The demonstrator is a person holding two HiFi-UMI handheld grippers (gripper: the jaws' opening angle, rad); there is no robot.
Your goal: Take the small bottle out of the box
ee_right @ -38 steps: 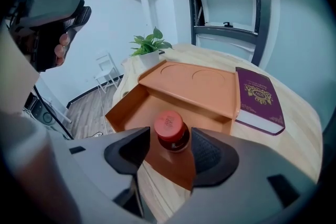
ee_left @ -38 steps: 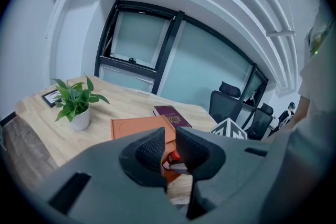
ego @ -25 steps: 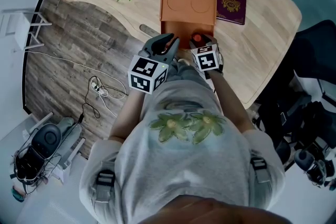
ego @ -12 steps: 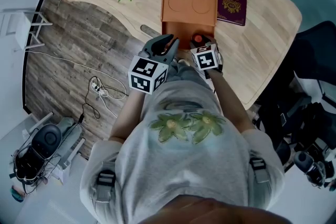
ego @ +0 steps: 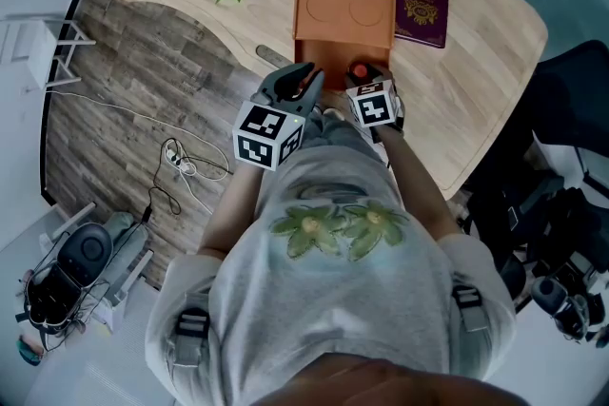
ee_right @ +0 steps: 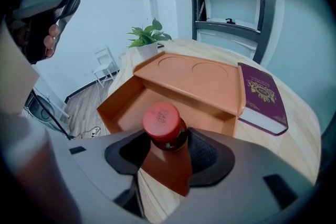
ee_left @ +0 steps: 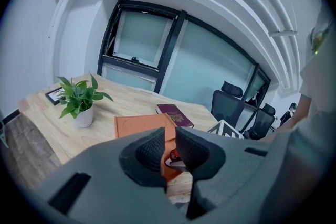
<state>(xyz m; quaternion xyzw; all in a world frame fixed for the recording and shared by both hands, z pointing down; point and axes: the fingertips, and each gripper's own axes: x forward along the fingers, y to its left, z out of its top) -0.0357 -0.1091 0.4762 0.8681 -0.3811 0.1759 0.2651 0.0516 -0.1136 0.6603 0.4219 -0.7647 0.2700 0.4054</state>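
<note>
Clamping right gripper [ee_right: 167, 153]: jaws clenched on the small bottle [ee_right: 164, 122], just below its red cap.
Small bottle: upright, at the near right of the open orange box [ee_right: 123, 105].
Left gripper [ee_left: 169, 150]: jaws nearly together, grasping nothing, at the box's near left.
Purple book [ee_right: 262, 94]: just right of the box.
Potted plant [ee_right: 148, 39]: far left on the table [ee_right: 226, 55].

Orange box [ee_right: 194, 78]; red-capped, seemingly dark bottle [ee_right: 161, 122]; maroon gold-crested book [ee_right: 262, 94]; green plant [ee_right: 149, 36]; pale wood table [ee_right: 300, 126].
</note>
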